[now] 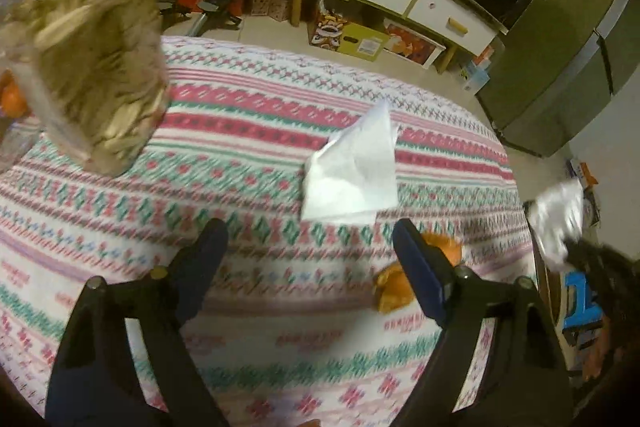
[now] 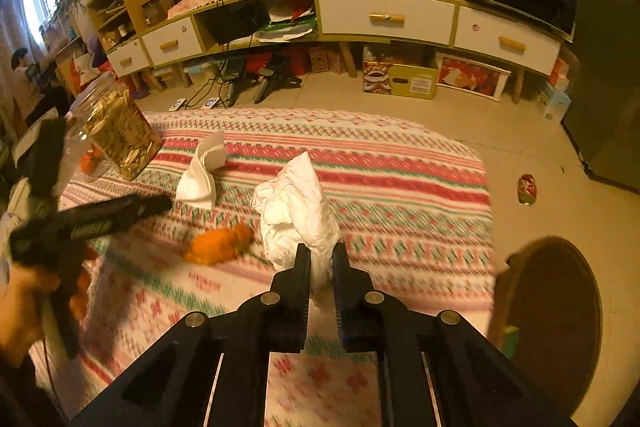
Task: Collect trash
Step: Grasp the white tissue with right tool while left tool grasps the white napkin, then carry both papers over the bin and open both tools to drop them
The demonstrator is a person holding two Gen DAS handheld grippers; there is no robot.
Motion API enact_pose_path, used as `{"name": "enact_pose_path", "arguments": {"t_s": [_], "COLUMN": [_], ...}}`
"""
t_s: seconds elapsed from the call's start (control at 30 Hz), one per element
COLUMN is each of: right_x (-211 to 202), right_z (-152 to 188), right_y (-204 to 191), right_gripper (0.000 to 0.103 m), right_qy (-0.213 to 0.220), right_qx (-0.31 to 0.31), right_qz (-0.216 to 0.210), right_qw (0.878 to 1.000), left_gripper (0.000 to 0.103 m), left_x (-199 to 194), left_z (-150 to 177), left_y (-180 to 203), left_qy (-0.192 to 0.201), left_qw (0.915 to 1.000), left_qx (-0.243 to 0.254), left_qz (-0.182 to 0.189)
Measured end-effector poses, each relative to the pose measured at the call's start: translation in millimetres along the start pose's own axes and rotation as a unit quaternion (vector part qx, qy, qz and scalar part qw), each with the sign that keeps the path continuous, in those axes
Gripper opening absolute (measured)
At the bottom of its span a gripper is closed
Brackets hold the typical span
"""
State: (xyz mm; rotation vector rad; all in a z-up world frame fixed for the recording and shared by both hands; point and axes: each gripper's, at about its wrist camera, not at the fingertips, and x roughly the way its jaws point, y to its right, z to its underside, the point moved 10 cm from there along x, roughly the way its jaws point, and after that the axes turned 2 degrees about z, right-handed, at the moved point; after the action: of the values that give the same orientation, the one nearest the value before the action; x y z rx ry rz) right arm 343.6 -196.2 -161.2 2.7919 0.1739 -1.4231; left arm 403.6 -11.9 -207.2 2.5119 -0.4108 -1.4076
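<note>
My right gripper (image 2: 321, 257) is shut on a crumpled white tissue (image 2: 298, 205) and holds it above the patterned tablecloth (image 2: 400, 195). The held tissue also shows in the left wrist view (image 1: 558, 221) at the right edge. My left gripper (image 1: 310, 239) is open and empty above the cloth, and it shows at the left in the right wrist view (image 2: 120, 207). A folded white tissue (image 1: 352, 171) lies just ahead of it; it also shows in the right wrist view (image 2: 202, 171). Orange peel (image 1: 400, 285) lies beside the left gripper's right finger, and shows in the right wrist view (image 2: 220, 247).
A clear jar of seeds (image 2: 118, 131) stands on the table's far left, close in the left wrist view (image 1: 88, 67). A brown round bin (image 2: 556, 311) stands by the table's right edge. A low cabinet (image 2: 384, 15) runs along the wall. A small wrapper (image 2: 527, 189) lies on the floor.
</note>
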Motion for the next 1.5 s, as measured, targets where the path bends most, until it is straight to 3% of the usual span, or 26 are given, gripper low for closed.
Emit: {"name": "enact_pose_path", "arguments": {"t_s": [0.17,0.3,0.43,0.73,0.93,1.17,1.5], "right_x": [-8,-10,-15,-33,-56,-83,-111], "right_z": [15,23,30,43,52,77,132], "right_y": [6,14,20,44,66,117,209], "right_gripper": [0.011,0.011,0.011,0.011,0.011,0.011,0.012], "right_qy": [-0.005,-0.012,-0.016,-0.012,-0.003,0.003,0.002], "right_qx": [0.016,0.022,0.032,0.054,0.073,0.116,0.222], "right_qz": [-0.009,-0.006,-0.005,0.012,0.026,0.06,0.091], "right_qw": [1.0,1.0,0.999,0.998,0.997,0.991,0.971], "left_gripper": [0.07,0.017,0.009,0.005,0.004,0.004,0.004], "left_x": [17,32,33,7,-20,-36,-23], "left_z": [-12,-8,-6,-2,5,27,83], "left_y": [8,12,11,33,71,157,294], "left_qy": [0.007,-0.015,-0.01,0.004,0.02,0.015,-0.023], "left_qw": [0.9998,0.9988,0.9974,0.9962,0.9938,0.9837,0.958], "left_qx": [0.018,0.043,0.059,0.083,0.109,0.166,0.255], "left_qz": [-0.007,-0.016,-0.04,-0.026,0.008,0.068,0.129]}}
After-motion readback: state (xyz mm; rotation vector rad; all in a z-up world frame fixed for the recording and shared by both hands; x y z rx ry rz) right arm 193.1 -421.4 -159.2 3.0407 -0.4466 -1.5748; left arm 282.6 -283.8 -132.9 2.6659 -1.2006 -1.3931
